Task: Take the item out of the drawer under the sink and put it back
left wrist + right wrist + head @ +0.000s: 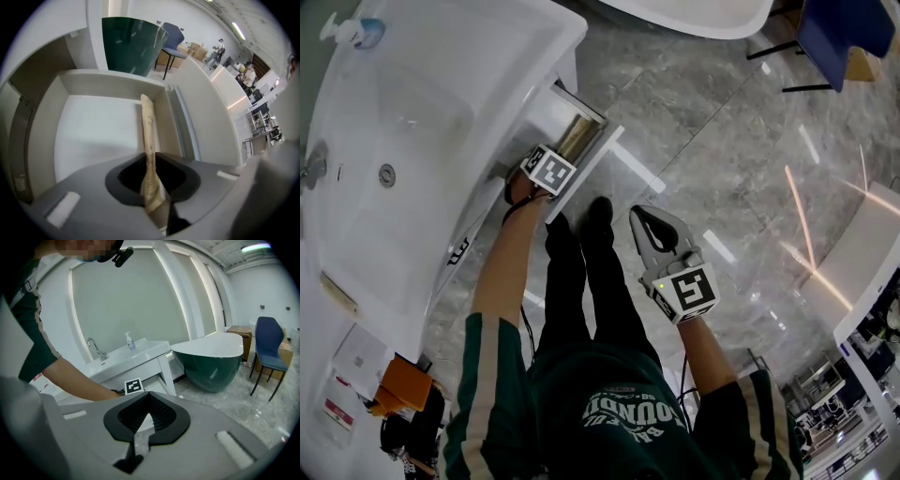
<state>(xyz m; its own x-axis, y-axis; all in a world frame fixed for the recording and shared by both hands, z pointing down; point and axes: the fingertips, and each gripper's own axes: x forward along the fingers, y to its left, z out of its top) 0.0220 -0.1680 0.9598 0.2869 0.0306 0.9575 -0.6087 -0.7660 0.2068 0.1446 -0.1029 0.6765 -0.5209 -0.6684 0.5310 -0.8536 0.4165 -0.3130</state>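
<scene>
The white drawer (93, 136) under the sink (412, 141) stands pulled out. My left gripper (150, 157) points steeply down into it, shut on a thin, pale beige flat stick (148, 126). The stick runs forward from the jaws along the drawer's right side. Whether its far end rests on the drawer floor I cannot tell. From the head view only that gripper's marker cube (549, 170) shows, at the open drawer (581, 141). My right gripper (642, 220) hangs over the floor to the right of the drawer, shut, and nothing lies between its jaws (149, 394).
A tap (96, 350) and a soap bottle (128, 341) stand on the sink top. A dark green bathtub (211, 362) and a blue chair (269, 352) are to the right on the grey stone floor (722, 141). The person's legs (586, 281) stand by the drawer front.
</scene>
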